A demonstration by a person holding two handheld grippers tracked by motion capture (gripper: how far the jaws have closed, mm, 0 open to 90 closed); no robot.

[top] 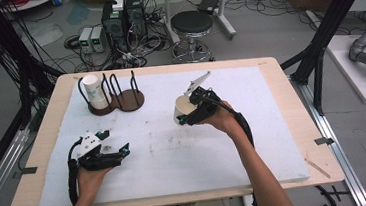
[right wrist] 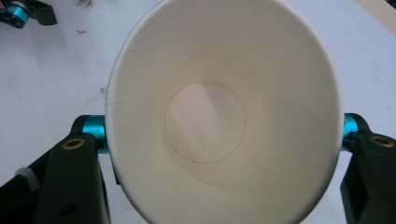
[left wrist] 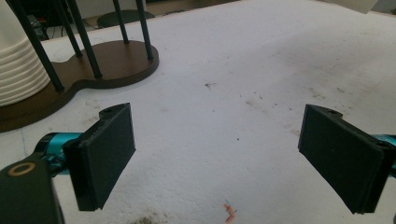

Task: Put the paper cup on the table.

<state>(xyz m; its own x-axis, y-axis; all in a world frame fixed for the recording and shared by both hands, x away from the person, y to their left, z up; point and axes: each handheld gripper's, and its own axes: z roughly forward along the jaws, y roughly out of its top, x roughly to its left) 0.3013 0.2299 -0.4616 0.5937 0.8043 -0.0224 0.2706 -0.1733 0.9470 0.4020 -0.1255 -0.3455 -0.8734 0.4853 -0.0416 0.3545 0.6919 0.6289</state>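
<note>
My right gripper (top: 192, 113) is shut on a white paper cup (top: 182, 107), held tilted above the middle of the white foam mat (top: 253, 127). In the right gripper view the cup (right wrist: 224, 116) faces me with its open mouth and its inside is bare; the jaws clamp its sides. At the front left of the mat my left gripper (top: 115, 142) rests open. Its two black pads (left wrist: 105, 156) stand wide apart with just the mat (left wrist: 224, 116) between them. A stack of white cups (top: 94, 90) sits in a brown rack with black wire posts (top: 129, 98) at the back left.
The rack's base (left wrist: 116, 63) and the cup stack (left wrist: 18, 60) lie just ahead and left of the left gripper. The wooden table edge (top: 290, 88) frames the mat. Beyond the table stand a black stool (top: 191, 24) and computer boxes (top: 123, 18) among floor cables.
</note>
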